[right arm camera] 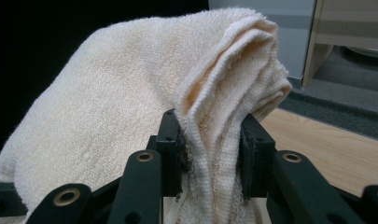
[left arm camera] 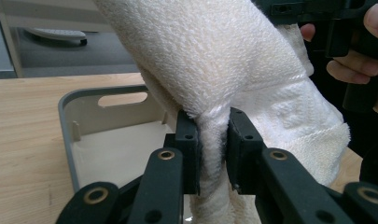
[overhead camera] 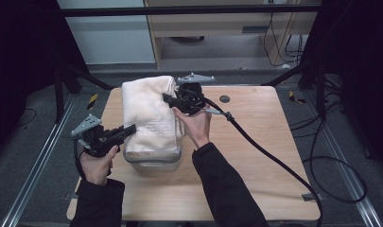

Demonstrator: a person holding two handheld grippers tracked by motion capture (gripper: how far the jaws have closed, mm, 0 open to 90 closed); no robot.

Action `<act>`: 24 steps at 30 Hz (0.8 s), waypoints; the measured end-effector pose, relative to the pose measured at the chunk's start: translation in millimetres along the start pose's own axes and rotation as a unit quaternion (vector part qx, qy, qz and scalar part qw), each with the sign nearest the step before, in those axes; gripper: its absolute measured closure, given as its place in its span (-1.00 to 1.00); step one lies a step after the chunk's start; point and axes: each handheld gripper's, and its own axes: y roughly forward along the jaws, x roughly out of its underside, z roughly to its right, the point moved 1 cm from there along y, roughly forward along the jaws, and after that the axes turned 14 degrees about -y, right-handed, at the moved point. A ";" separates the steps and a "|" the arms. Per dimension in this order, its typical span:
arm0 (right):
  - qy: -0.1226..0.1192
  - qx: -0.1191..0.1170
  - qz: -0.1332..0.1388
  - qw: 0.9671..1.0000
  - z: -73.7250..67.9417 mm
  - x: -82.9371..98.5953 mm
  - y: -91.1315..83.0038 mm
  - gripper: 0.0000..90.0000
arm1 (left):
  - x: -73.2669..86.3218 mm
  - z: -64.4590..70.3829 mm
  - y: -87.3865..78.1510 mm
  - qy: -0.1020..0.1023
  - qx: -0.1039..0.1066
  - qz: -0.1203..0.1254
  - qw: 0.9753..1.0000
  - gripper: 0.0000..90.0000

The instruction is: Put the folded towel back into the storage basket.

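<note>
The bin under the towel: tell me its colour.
Grey bin, seen best in the left gripper view.

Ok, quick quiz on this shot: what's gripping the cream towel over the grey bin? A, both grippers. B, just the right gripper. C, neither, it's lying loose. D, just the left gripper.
A: the left gripper pinches a bunched fold of the towel between its jaws, the right gripper clamps its layered edge, and the towel hangs over the grey bin.

Cream towel, grey bin, black claws, pale wood table

right claw clamped on folded cream towel edge.
</note>
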 end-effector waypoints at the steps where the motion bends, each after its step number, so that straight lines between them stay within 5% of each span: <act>1: 0.000 0.000 0.000 1.000 0.0 0.0 0.0 0.47 | 0.0 -1.7 -0.2 0.000 -0.003 -0.001 1.000 0.69; 24: 0.018 -0.001 -0.023 1.000 0.2 22.4 40.8 0.47 | 8.4 -30.4 11.4 -0.004 -0.037 -0.025 0.999 0.69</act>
